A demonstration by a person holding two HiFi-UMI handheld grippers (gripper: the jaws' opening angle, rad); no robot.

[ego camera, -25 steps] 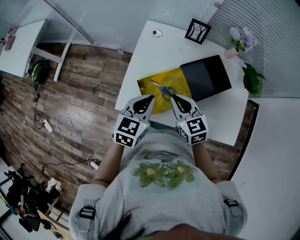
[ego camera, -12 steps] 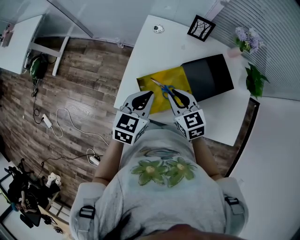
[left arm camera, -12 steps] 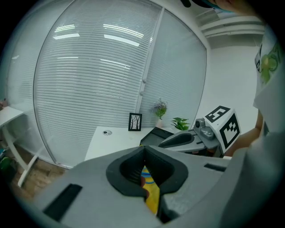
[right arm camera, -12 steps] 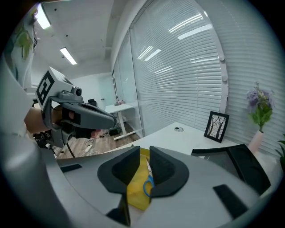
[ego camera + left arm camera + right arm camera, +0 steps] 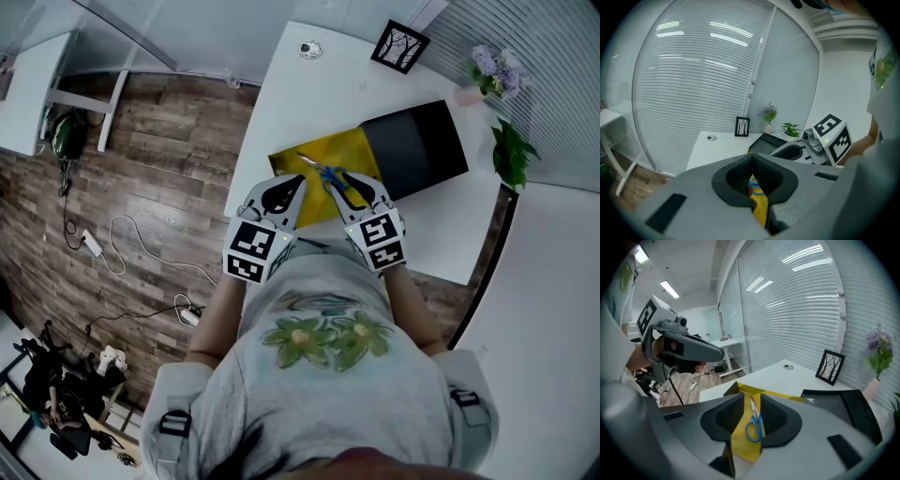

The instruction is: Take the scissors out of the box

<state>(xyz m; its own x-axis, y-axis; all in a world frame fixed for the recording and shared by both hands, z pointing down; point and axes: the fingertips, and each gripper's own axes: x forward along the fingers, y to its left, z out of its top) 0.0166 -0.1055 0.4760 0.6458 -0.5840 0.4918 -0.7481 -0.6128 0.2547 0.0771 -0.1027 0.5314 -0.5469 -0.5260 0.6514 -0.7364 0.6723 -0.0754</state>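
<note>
Just opened the jaws of the right tool [image 5: 751, 397] over the yellow box [image 5: 354, 150], gripping nothing yet (blue scissors [image 5: 753, 425] lying inside the box, untouched). Probably ready for going down and pinching. Left tool [image 5: 300, 180] closed, empty, at the box's near edge.

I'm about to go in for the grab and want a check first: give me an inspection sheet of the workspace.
Surface: white table.
Job's things: scissors lying in the open yellow box; black lid next to it.
Clutter: picture frame, flowers, plant, small round disc.
Grippers: left gripper shut, empty; right gripper open, jaws just been opening, scissors beyond the gap, ungripped.
Cables: white cable and power strip on the floor.
Surroundings: wood floor, window blinds.
</note>
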